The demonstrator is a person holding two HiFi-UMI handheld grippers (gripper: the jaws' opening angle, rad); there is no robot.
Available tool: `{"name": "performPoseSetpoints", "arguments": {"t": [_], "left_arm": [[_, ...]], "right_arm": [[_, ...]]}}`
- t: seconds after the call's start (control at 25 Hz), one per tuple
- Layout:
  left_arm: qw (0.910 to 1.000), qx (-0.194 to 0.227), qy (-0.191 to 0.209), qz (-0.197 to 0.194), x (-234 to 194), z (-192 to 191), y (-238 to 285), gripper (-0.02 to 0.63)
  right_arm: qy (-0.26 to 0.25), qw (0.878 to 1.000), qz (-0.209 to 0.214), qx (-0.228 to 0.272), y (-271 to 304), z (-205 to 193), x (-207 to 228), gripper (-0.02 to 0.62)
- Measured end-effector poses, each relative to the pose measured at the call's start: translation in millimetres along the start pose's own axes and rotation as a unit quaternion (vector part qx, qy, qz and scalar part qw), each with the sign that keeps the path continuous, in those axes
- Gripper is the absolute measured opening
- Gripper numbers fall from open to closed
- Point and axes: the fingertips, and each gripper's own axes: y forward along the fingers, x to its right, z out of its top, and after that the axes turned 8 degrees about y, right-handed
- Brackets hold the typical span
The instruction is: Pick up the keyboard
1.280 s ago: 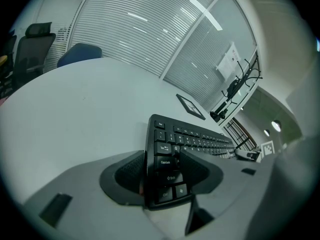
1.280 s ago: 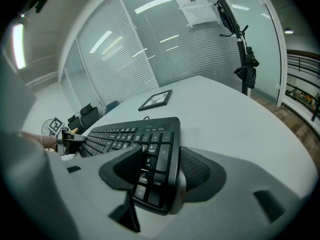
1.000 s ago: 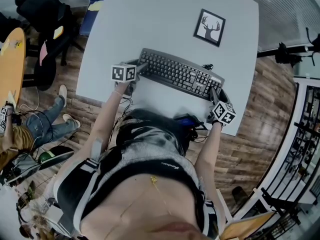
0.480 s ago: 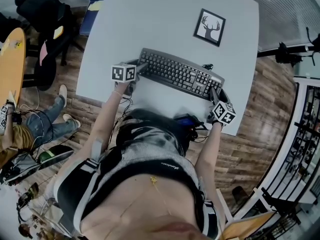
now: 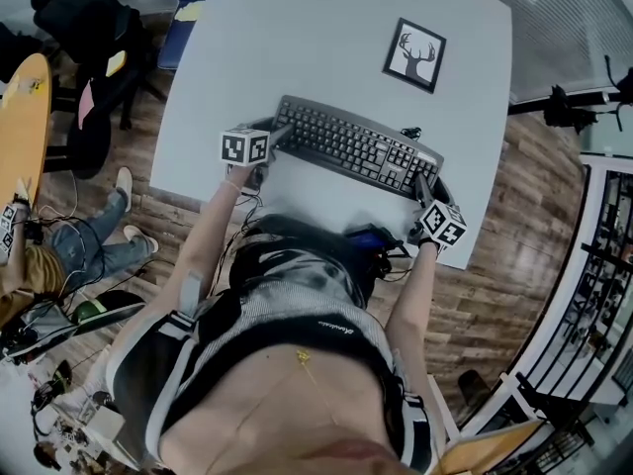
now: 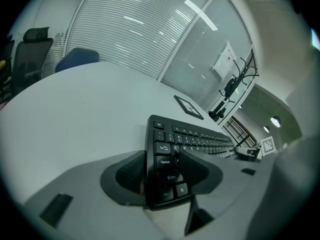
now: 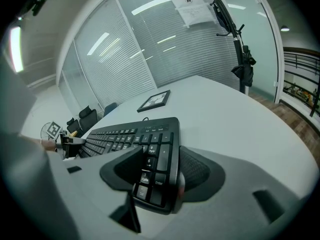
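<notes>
Keyboard (image 5: 351, 146) — within left gripper (image 6: 160, 173), right (image 7: 161, 170) closing

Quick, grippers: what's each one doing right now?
Left gripper: closed on the keyboard, at its left end.
Right gripper: jaws have just been closing, now clamped on the keyboard's right end.

A pale grey, smooth surface (image 5: 297, 38) with rounded corners carries two things. A black computer keyboard (image 5: 356, 146) lies on its near part, roughly parallel to the near edge and set towards the right, its right end close to the near right corner. A thin dark cable (image 5: 410, 132) shows at the keyboard's far side near that right end. Farther off, on the right, a small black-framed picture of a stag's head (image 5: 414, 54) lies flat, apart from the keyboard.
</notes>
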Motion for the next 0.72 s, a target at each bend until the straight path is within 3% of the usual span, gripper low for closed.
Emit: {"name": "performPoseSetpoints", "arguments": {"t": [0.72], "left_arm": [[0.9997,0.024,0.001,0.006,4.3,1.4,-18.0,0.207]], "right_arm": [[-0.019,0.999,0.007,0.027,-16.8,17.0,-18.0,0.227]]}}
